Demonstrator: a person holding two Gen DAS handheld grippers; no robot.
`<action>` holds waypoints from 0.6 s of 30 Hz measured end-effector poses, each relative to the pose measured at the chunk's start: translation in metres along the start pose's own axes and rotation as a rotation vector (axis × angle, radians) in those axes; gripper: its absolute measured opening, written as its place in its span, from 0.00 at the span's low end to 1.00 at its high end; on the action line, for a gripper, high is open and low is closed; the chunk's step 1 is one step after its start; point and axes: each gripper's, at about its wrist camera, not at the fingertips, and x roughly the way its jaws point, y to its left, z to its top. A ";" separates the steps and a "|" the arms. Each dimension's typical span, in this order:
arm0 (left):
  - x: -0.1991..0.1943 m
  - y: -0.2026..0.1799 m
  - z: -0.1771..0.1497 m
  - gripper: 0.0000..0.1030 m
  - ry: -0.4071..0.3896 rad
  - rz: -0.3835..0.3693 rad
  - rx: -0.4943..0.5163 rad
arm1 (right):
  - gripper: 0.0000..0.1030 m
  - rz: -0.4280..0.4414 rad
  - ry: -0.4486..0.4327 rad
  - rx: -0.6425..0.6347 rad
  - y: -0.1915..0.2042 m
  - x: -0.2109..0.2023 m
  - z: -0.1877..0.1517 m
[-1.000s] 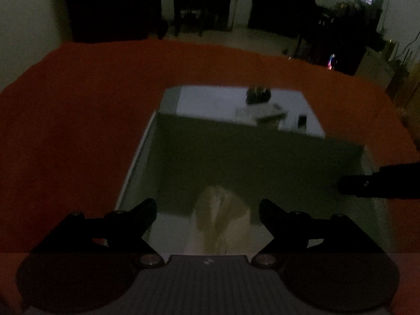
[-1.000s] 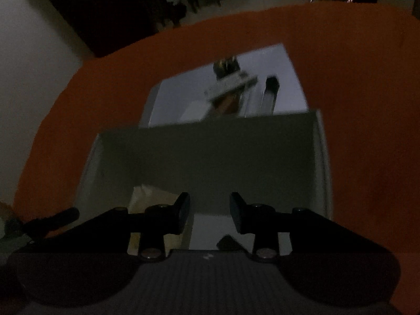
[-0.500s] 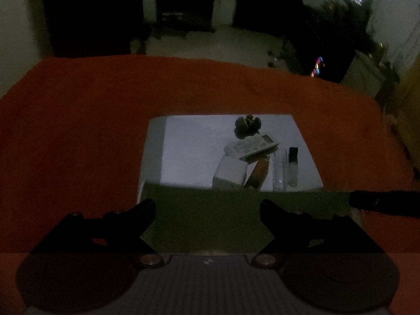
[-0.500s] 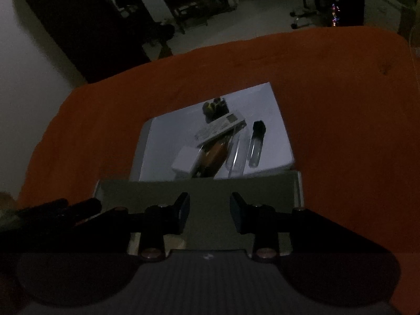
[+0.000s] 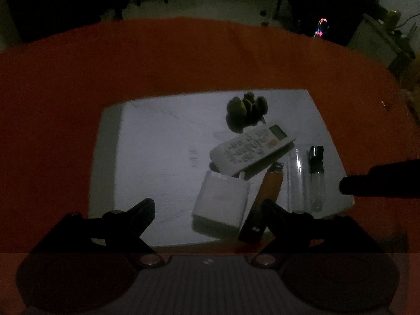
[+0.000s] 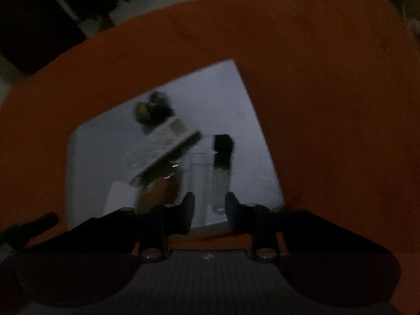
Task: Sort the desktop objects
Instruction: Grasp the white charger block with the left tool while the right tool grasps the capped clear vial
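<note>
On a white mat [image 5: 157, 136] lie a white remote [image 5: 252, 149], a white box [image 5: 221, 202], an orange stick-shaped item [image 5: 270, 186], a clear tube [image 5: 295, 178] and a black-capped tube [image 5: 316, 178]. My left gripper [image 5: 208, 206] hangs open above the white box, holding nothing. My right gripper [image 6: 210, 200] hovers over the near ends of the clear tube [image 6: 199, 176] and capped tube [image 6: 221, 168]. Its jaws are closing, and their gap frames the tube ends without pressing on them. One finger of the right gripper [image 5: 367, 183] shows at the right edge of the left wrist view.
An orange cloth [image 5: 65, 105] covers the table around the mat. A dark lumpy object [image 5: 246, 107] sits at the mat's far side behind the remote. Beyond the table the dim room holds chairs and furniture. The mat's left half [image 5: 147, 157] is bare.
Both grippers have moved forward from above the grey box to above the white mat, and the grey box has left both views. The right jaws stand narrower than before.
</note>
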 end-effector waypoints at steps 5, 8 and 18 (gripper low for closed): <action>0.021 -0.004 0.003 0.84 0.036 0.016 0.013 | 0.27 -0.037 0.048 -0.013 0.001 0.027 0.004; 0.030 -0.005 0.003 0.77 0.067 0.036 0.031 | 0.27 -0.062 0.071 -0.027 0.005 0.037 0.004; 0.052 -0.005 0.009 0.74 0.139 -0.015 0.015 | 0.27 -0.102 0.104 -0.047 0.011 0.059 0.005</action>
